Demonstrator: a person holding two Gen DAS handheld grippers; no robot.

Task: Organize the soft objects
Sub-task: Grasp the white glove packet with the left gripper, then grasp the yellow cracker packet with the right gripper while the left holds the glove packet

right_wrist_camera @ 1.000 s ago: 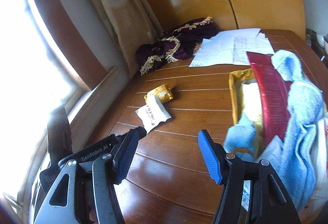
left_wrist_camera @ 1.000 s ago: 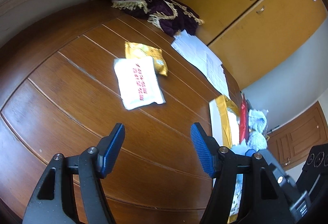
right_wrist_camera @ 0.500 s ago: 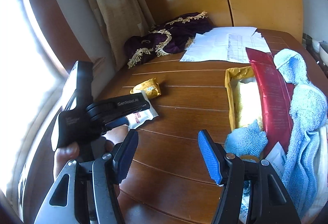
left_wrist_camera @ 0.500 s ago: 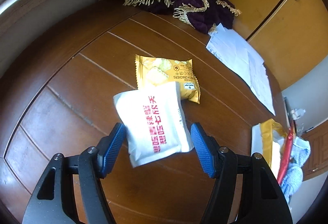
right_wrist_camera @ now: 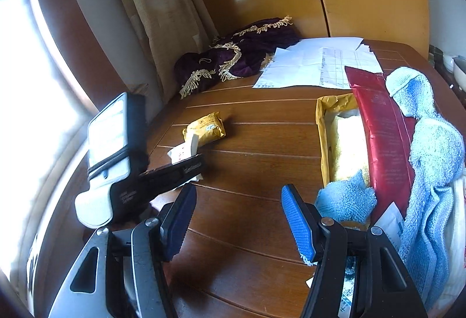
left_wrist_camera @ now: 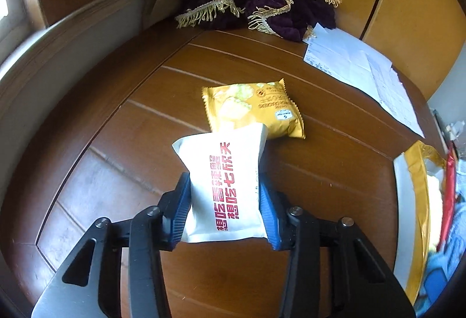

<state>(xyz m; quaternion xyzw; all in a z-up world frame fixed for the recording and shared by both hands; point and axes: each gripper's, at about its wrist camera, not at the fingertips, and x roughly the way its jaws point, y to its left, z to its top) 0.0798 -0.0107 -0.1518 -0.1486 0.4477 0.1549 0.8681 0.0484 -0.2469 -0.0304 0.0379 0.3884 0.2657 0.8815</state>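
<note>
A white snack packet [left_wrist_camera: 224,187] with red characters sits between the blue pads of my left gripper [left_wrist_camera: 224,195], which is shut on its sides. The packet's far end overlaps a yellow snack packet [left_wrist_camera: 256,111] lying on the wooden table [left_wrist_camera: 116,161]. In the right wrist view the left gripper [right_wrist_camera: 174,169] shows from the side with the white packet [right_wrist_camera: 182,151] in it, just short of the yellow packet [right_wrist_camera: 206,127]. My right gripper [right_wrist_camera: 238,213] hangs open over bare table, nothing between its fingers.
A pile at the table's right holds blue towels [right_wrist_camera: 425,137], a small blue cloth [right_wrist_camera: 346,201], a red packet [right_wrist_camera: 381,137] and a yellow-edged bag [right_wrist_camera: 326,126]. A purple fringed cloth [left_wrist_camera: 262,9] and white papers [left_wrist_camera: 358,67] lie at the back. A curtain [right_wrist_camera: 163,12] and cupboard doors stand behind.
My left gripper moved forward over the table to the white packet and shut on it. The right gripper stayed open and shifted only slightly.
</note>
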